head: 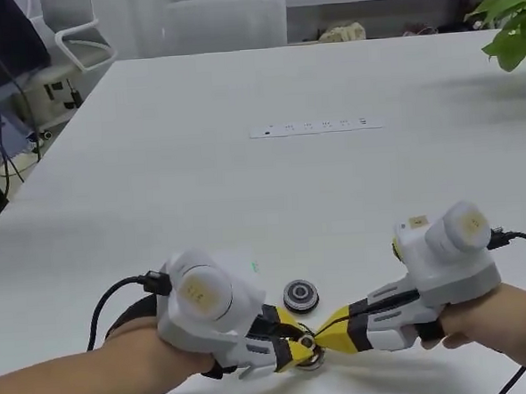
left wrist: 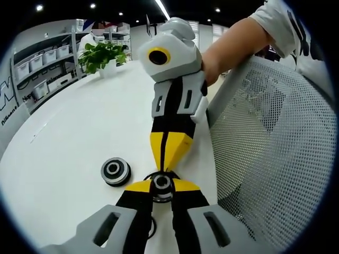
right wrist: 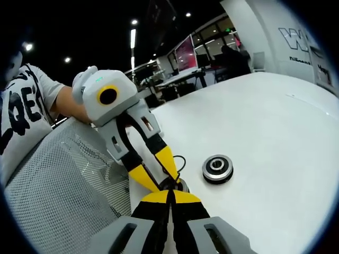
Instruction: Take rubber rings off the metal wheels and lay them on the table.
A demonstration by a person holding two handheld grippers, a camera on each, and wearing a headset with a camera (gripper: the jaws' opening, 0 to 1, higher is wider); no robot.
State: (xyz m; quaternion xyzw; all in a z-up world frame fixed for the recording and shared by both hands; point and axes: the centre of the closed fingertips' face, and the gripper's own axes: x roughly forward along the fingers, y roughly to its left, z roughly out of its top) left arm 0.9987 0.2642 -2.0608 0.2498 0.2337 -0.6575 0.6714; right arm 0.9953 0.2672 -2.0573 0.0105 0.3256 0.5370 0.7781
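Near the table's front edge my left gripper (head: 299, 348) is shut on a small metal wheel (left wrist: 161, 185), gripped across its sides between the yellow tips. My right gripper (head: 321, 329) meets it head-on from the right with its jaws pressed together at the wheel's rim, pinching the thin black rubber ring (right wrist: 179, 160), which loops out from the wheel. A second metal wheel (head: 300, 295) with its black rubber ring on lies flat on the white table (head: 244, 180), just beyond the two grippers.
A mesh chair back (left wrist: 275, 148) stands close behind the table's near edge. A green plant (head: 513, 28) sits at the far right, and a row of small markings (head: 317, 127) lies mid-table. Cables trail from both grippers.
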